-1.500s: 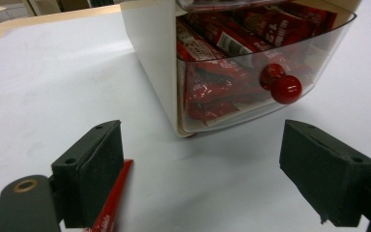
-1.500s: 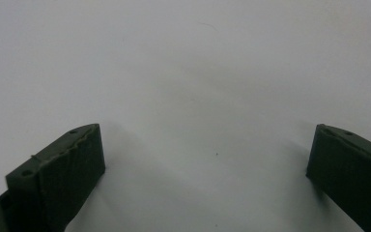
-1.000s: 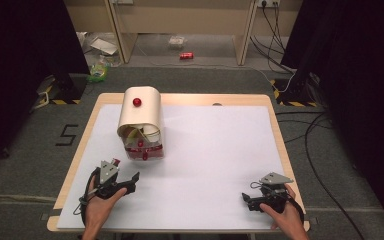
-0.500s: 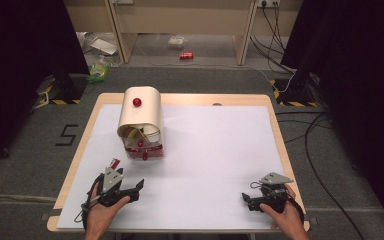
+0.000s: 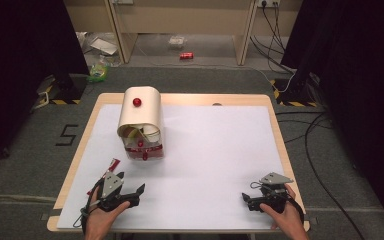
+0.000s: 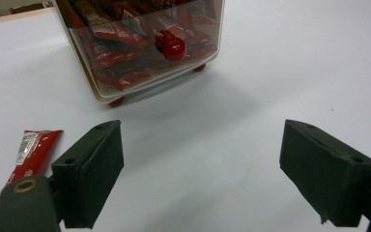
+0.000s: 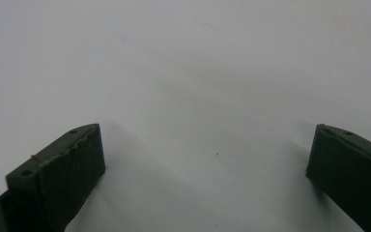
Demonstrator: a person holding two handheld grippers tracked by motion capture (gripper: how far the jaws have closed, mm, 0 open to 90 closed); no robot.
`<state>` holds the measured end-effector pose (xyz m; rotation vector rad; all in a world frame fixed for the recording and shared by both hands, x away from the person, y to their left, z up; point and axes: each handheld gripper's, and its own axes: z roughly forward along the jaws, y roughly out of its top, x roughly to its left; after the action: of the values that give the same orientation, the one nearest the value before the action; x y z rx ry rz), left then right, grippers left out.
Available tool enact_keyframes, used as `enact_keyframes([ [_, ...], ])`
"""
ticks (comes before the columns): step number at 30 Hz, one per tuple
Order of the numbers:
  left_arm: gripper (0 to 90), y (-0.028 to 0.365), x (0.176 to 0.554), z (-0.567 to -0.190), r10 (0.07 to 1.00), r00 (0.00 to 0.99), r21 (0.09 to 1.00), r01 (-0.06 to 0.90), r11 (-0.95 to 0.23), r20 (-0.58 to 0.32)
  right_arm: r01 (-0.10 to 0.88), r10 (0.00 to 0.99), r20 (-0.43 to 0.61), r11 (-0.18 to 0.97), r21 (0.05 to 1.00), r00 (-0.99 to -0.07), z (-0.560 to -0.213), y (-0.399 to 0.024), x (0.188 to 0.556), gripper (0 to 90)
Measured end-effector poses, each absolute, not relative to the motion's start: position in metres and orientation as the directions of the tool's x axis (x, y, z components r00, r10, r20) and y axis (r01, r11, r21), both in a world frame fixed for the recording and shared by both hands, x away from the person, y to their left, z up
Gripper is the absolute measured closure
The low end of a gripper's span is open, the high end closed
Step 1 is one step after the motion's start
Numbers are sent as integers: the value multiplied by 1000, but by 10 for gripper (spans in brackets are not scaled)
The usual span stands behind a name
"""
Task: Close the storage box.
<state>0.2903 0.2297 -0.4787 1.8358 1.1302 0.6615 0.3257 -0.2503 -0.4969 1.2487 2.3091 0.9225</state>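
The worktop [image 5: 220,150] has a plain white surface with a pale wooden edge. The dispenser box [image 5: 141,120] has a cream curved lid carrying a red knob [image 5: 137,102], and its clear front drawer is packed with red sachets [image 6: 121,43] and has its own glossy red knob [image 6: 173,48]. One red sachet [image 6: 31,150] with a white printed patch lies loose. Both the left gripper [image 6: 198,174] and the right gripper [image 7: 205,179] are black, each with a grey top plate. The floor [image 5: 40,150] is dark grey, marked with a black "5".

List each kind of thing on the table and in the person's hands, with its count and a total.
Tongs: 2 (left tongs, right tongs)
Cream box with clear drawer of red packets: 1
Loose red packet: 1
Total: 4
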Motion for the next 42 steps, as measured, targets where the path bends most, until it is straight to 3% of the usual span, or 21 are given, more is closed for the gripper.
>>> enact_keyframes([
  [42,152,217,253,-507,837,547,815,482,-321,6,605,838,-4,397,690,-546,-497,-250,326,3],
])
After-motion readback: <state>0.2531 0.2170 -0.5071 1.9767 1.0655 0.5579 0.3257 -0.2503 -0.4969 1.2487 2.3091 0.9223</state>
